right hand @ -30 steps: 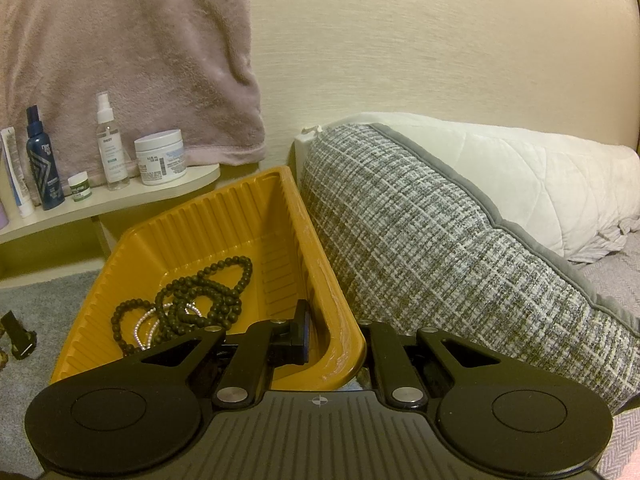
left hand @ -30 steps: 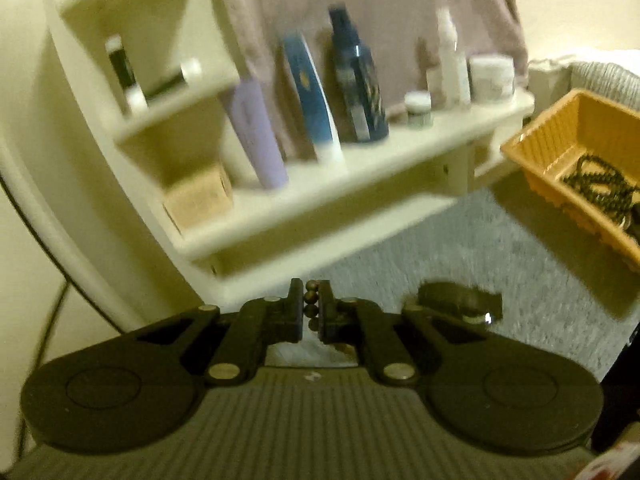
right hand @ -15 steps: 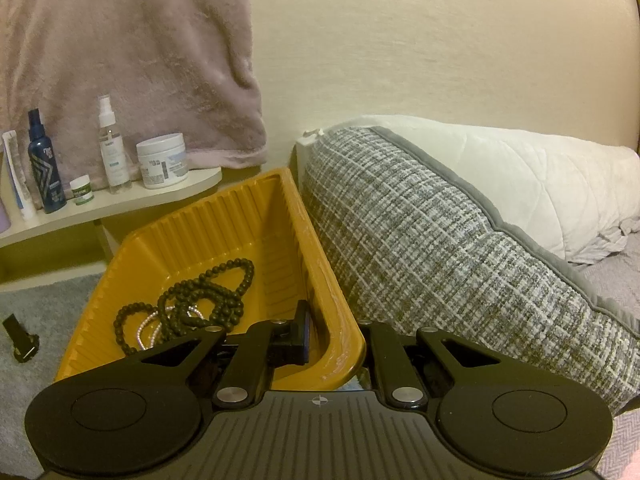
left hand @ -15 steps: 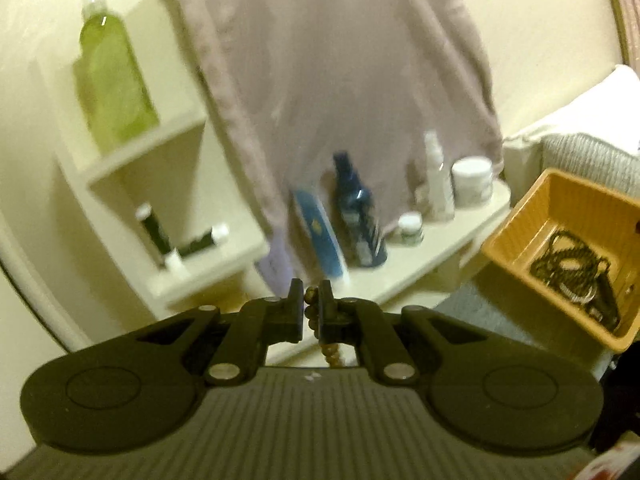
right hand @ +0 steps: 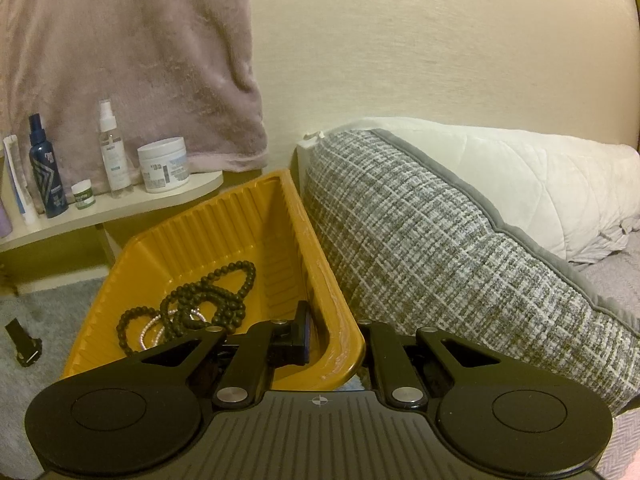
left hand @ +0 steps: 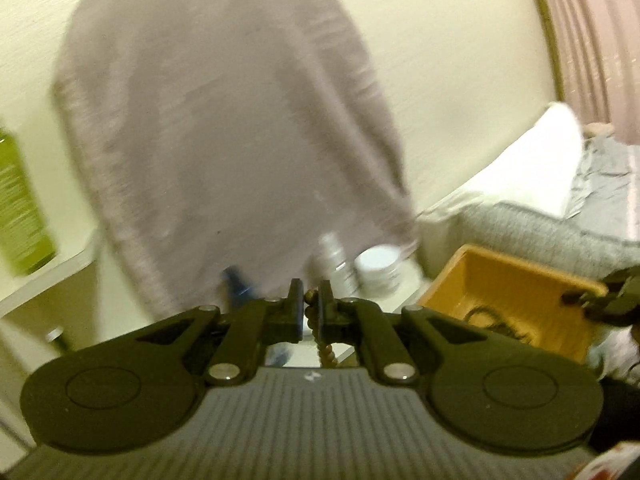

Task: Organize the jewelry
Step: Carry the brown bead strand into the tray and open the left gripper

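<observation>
A cream wall fills the background of your left wrist view, with a mauve towel [left hand: 224, 128] hanging blurred across the middle of the frame and a green bottle [left hand: 18, 208] on a shelf at the left edge. At the lower centre your left gripper [left hand: 311, 312] has its jaws pressed nearly together, pinching a brown bead strand [left hand: 323, 342] that dangles below them. At the right of the frame sits the yellow tray [left hand: 516, 280], with dark beads blurred inside it, and the tip of your right gripper [left hand: 612, 300] shows at its far edge. In your right wrist view the same wall and towel [right hand: 132, 60] take the upper left, above a pale shelf [right hand: 120, 212] carrying a dark blue bottle [right hand: 44, 172], a clear spray bottle [right hand: 112, 148] and a white jar [right hand: 164, 164]. A grey tweed cushion [right hand: 460, 264] fills the right half, touching the tray's right wall. Your right gripper [right hand: 334, 336] straddles the tray's [right hand: 192, 232] near right corner, one finger inside and one outside, so its jaws are pinching the rim. A black bead necklace [right hand: 200, 304] lies coiled on the tray floor, left of centre, over a paler strand. A small dark object [right hand: 22, 342] lies on the grey carpet at the left edge.
</observation>
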Demonstrator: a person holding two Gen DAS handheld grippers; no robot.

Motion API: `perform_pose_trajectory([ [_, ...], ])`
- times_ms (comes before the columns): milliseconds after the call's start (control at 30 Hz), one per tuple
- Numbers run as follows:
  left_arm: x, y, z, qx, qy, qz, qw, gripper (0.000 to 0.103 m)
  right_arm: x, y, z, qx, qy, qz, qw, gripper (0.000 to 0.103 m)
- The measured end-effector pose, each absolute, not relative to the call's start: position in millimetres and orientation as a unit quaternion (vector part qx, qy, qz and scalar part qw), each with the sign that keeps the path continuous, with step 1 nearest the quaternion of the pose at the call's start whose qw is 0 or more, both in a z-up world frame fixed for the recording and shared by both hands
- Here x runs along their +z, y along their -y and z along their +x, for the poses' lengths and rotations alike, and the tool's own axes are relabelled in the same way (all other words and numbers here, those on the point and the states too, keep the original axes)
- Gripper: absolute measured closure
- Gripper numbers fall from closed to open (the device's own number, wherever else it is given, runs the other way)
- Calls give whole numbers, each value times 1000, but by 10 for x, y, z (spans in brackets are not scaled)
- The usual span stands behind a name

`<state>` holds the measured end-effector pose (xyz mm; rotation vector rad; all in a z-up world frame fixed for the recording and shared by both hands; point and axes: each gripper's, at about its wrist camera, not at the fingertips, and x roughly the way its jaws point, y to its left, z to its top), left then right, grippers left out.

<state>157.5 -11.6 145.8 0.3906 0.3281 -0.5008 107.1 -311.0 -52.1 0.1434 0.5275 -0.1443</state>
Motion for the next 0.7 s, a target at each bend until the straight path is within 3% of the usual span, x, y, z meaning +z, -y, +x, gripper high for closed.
perform_pose_trajectory([
  [700,1057,1655,1655,-419,-191,196,866,97,-543,3146,1048,-72,-261,84,959,93],
])
